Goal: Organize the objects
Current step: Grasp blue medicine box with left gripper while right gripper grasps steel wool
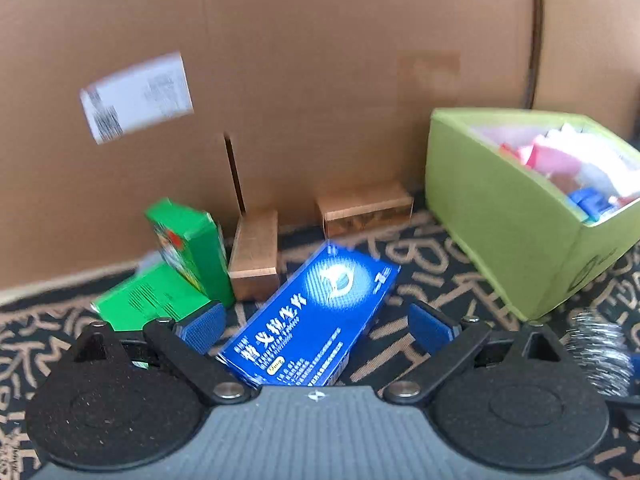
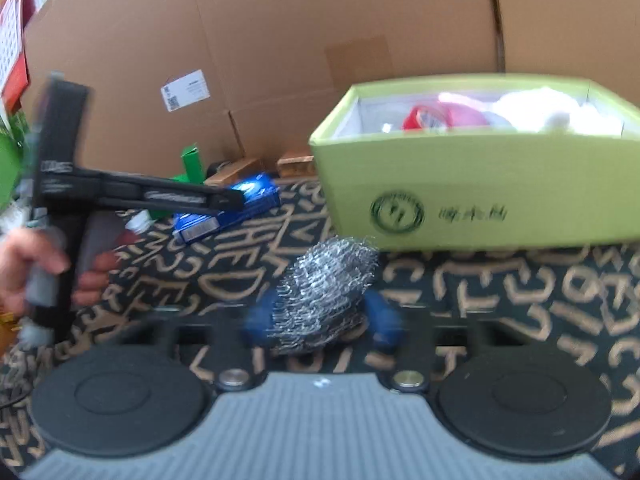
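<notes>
From the medicine box (image 1: 316,312): cartons (image 1: 176,268) at nine o'clock, wooden blocks (image 1: 256,256) at twelve, storage bin (image 1: 520,216) at two, scouring pad (image 1: 600,352) at three.

My left wrist cam sits low behind the left gripper (image 1: 316,328), angled down over the patterned cloth (image 1: 420,280) toward the cardboard wall (image 1: 320,80), very close to the blue box (image 1: 316,316) at its fingers. My right wrist cam looks the same general way from further right, close on the steel wool (image 2: 324,296) and the lime-green bin (image 2: 480,184). Shared: bin (image 1: 500,232), blue box (image 2: 228,212), steel wool (image 1: 600,352) at the left view's right edge, white label (image 1: 136,96) on the wall (image 2: 184,90). The right view also catches the left gripper's body from the side; blurry, so I think that's a hand (image 2: 24,264) holding it.
</notes>
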A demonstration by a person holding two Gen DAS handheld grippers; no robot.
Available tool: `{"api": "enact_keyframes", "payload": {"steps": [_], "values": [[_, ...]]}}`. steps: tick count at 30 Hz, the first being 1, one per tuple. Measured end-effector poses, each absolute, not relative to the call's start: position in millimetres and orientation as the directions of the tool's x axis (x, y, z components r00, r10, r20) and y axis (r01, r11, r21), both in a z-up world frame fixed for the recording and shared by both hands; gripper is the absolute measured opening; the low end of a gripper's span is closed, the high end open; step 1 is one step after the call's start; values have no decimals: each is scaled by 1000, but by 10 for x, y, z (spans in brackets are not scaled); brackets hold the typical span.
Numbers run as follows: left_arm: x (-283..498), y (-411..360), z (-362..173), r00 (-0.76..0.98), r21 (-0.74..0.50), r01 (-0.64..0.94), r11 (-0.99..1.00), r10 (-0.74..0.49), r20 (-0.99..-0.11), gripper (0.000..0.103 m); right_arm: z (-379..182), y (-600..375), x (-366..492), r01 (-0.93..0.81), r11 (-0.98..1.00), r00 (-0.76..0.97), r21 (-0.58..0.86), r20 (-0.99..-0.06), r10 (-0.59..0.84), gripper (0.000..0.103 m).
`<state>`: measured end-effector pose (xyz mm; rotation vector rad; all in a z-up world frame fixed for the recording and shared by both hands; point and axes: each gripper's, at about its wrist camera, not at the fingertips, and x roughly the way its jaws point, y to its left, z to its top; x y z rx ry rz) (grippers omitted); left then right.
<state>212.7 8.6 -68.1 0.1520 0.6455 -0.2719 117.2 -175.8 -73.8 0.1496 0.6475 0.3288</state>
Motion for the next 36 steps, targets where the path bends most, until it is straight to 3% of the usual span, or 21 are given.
{"api": "enact_keyframes", "payload": {"steps": [3,5,6,7,14,15,16,18,24,27,30,32,33,36], "values": [[2157,112,-787,749,70,292,954,-182,-637,101,-727,-1805,1029,-260,938,747,229,-568,345,41],[2102,184,-804,749,18,294,956,-219,-625,91,-698,-1818,906,-272,938,743,216,-573,347,41],[2040,209,-781,751,2,287,958,-224,-621,74,-687,-1832,843,-280,935,738,219,-573,355,41],[1954,213,-749,746,-3,301,954,-237,-622,65,-682,-1845,780,-283,933,735,223,-574,360,41],[1014,110,-670,668,-61,416,907,-350,-657,65,-635,-2002,466,-254,937,733,240,-584,348,44],[904,88,-661,672,-59,421,905,-355,-650,67,-636,-2023,448,-246,940,734,237,-588,340,45],[837,67,-649,674,-57,423,904,-356,-647,75,-633,-2043,428,-233,942,740,240,-586,332,49],[797,12,-625,686,-47,416,908,-347,-640,85,-618,-2068,404,-222,945,750,242,-576,324,52],[1014,-279,-610,690,58,450,891,-306,-655,85,-568,-2049,309,-193,963,779,187,-567,267,59],[1061,-332,-665,653,42,467,883,-312,-690,64,-561,-2053,297,-187,963,782,195,-564,266,60],[981,-321,-636,642,13,469,883,-331,-692,61,-572,-2045,337,-187,962,780,198,-566,268,60],[961,-345,-661,644,24,471,882,-325,-693,70,-589,-2030,378,-196,958,773,209,-569,282,59],[964,-358,-677,652,40,462,886,-309,-692,80,-599,-2023,399,-201,956,769,216,-570,290,59],[999,-378,-701,668,45,440,897,-293,-684,84,-637,-1995,429,-206,951,760,230,-575,304,53]]}}
